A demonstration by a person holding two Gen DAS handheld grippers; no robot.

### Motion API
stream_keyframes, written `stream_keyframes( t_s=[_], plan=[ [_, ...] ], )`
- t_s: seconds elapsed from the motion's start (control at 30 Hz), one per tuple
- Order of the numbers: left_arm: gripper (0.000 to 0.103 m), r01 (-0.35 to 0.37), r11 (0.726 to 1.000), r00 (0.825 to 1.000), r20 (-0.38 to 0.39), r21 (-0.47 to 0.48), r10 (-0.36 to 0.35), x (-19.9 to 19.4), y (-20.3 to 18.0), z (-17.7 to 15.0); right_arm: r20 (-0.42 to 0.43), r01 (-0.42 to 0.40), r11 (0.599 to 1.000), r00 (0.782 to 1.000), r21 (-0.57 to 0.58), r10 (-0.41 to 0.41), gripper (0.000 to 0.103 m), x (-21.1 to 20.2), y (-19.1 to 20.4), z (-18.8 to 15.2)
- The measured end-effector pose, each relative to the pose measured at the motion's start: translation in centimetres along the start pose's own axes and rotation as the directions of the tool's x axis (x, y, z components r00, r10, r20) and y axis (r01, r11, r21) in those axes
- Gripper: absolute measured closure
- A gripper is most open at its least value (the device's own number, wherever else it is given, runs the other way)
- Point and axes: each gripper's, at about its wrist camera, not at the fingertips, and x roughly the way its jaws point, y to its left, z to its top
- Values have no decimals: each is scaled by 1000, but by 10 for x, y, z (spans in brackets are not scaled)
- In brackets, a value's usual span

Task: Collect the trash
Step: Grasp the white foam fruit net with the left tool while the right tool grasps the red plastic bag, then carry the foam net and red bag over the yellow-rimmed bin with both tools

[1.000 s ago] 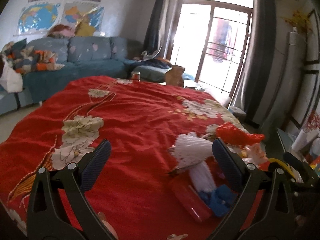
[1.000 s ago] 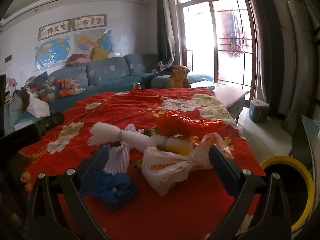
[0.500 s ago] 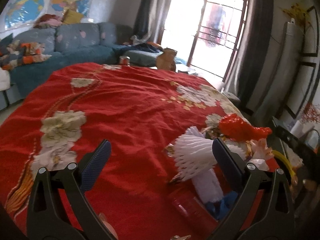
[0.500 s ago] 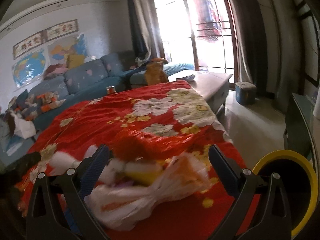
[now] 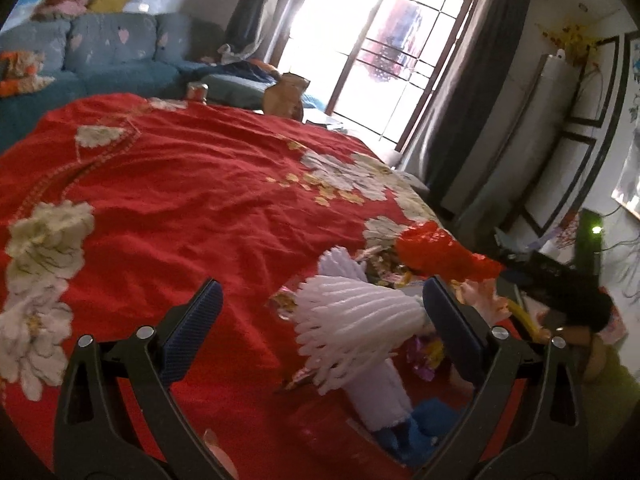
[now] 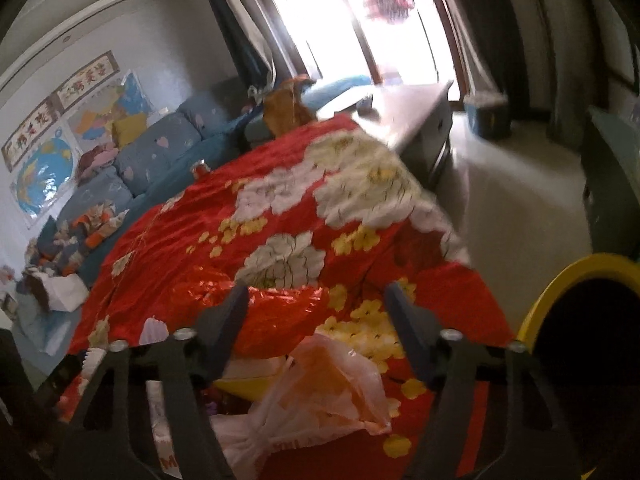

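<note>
The left hand-held gripper (image 5: pixel 318 312) is hovering with its jaws spread wide over the red floral cloth (image 5: pixel 192 200) that is covering the surface, gripping nothing. A white foam fruit net (image 5: pixel 352 320) is lying between its fingers, close to the right pad but not pinched. The right hand-held gripper (image 6: pixel 316 320) is also standing wide open and empty, reaching over the trash pile, with a pale plastic bag (image 6: pixel 320 396) lying just below its fingers and a crinkled red plastic bag (image 6: pixel 280 312) between them.

Compared with a second ago, the left hand-held gripper has been moving in toward the foam net, which is now filling more of the gap between its fingers. The right hand-held gripper has been swinging forward and tilting, so the pale bag that was lying ahead of it is now sitting under it; its view is blurred by the motion.

Around the foam net, the red bag (image 5: pixel 436 252) is lying just beyond it, a second, narrower foam net (image 5: pixel 380 392) is running just below it, and something blue (image 5: pixel 420 436) is lying at that net's lower end. Shiny wrappers (image 5: pixel 424 356) are scattered beside it. A yellow-rimmed bin (image 6: pixel 580 320) is standing off the surface's near-right corner. A blue sofa (image 5: pixel 100 52) is standing well beyond the foam net.
</note>
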Motion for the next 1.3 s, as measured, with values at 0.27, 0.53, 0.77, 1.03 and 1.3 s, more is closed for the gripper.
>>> stream_keyframes(
  t_s=[0.27,0.53,0.77,1.03,1.3],
  plan=[
    [48,51,998,998,-25,30,-50,3,-10,-4,40,-44,998,998,-36,46,95,-15,14,-9],
    [95,63,996,998,7,63,-64,-10,-17,-4,131,-31,995,990,-96,43,96,-38,28,-5],
    [103,81,988,993,69,134,-91,-32,-44,5,221,-14,992,974,-126,42,97,-65,32,2],
    [103,83,986,984,142,143,-104,-54,-72,25,292,22,989,956,-144,21,97,-97,29,1],
    [103,94,974,985,121,206,-121,-52,-92,27,319,48,991,948,-126,-5,97,-116,14,-2]
  ],
)
